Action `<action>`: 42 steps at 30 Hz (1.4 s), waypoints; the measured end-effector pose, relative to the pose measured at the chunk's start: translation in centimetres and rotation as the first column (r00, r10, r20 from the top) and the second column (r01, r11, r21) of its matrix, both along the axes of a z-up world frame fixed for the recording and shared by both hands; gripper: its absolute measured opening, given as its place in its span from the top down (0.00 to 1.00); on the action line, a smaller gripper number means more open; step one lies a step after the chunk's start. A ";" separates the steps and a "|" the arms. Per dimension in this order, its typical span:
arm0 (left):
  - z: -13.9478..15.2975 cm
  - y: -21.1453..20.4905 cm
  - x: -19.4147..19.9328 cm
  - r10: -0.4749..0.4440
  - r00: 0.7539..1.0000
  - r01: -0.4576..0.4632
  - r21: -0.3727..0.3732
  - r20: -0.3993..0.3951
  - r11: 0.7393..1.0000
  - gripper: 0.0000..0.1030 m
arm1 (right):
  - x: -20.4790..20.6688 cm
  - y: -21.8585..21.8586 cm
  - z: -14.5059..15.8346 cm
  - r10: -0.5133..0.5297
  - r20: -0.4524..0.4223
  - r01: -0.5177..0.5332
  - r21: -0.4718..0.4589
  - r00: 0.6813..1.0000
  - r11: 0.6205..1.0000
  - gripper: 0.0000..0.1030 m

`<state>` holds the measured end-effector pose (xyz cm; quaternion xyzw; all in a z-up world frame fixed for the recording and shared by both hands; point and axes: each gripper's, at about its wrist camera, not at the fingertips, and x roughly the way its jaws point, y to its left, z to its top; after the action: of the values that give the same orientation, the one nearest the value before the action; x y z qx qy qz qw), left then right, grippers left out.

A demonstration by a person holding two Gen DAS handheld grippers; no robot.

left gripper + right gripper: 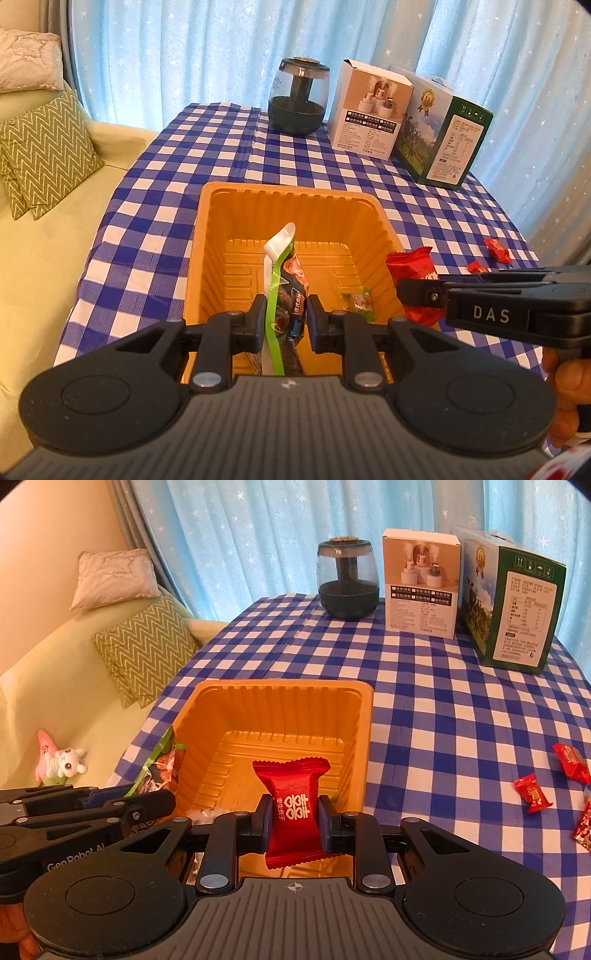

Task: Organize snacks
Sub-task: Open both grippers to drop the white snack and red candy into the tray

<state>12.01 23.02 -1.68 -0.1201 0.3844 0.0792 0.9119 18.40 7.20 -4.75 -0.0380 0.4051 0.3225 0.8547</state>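
An orange plastic tray [207, 236] [364, 731] sits on the blue checked tablecloth. My left gripper [286, 314] is shut on a green and black snack packet [284, 288], held upright over the tray's near side; the packet also shows in the right wrist view [159, 764]. My right gripper [291, 814] is shut on a red snack packet [293, 797] over the tray's near right part; it also shows in the left wrist view [412, 267]. A small green-wrapped candy [358, 301] lies in the tray. Several red candies [532, 792] [496, 249] lie on the cloth to the right.
A dark glass humidifier [298, 96], a white box [369, 110] and a green box [443, 133] stand at the table's far edge before blue curtains. A sofa with a zigzag cushion [144, 653] and a small plush toy [61, 762] lies left.
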 end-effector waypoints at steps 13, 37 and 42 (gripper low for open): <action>-1.1 1.5 3.1 -0.002 1.000 0.002 -0.028 -0.012 1.000 0.80 | 1.5 0.2 -0.4 -0.027 -0.026 0.027 0.024 0.999 0.999 0.75; -0.3 2.3 1.4 0.023 1.000 -0.023 -0.010 -0.010 1.000 0.71 | 1.4 0.4 -0.4 -0.002 -0.066 0.006 0.059 0.998 0.998 0.75; 0.1 2.5 0.5 0.032 0.999 -0.032 -0.009 -0.005 0.999 0.67 | 1.4 0.1 -0.1 0.012 -0.078 -0.005 0.091 0.997 0.996 0.71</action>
<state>12.56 25.56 -1.61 -0.1301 0.3849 0.0923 0.9091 19.78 7.28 -4.86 0.0119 0.4233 0.3452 0.8376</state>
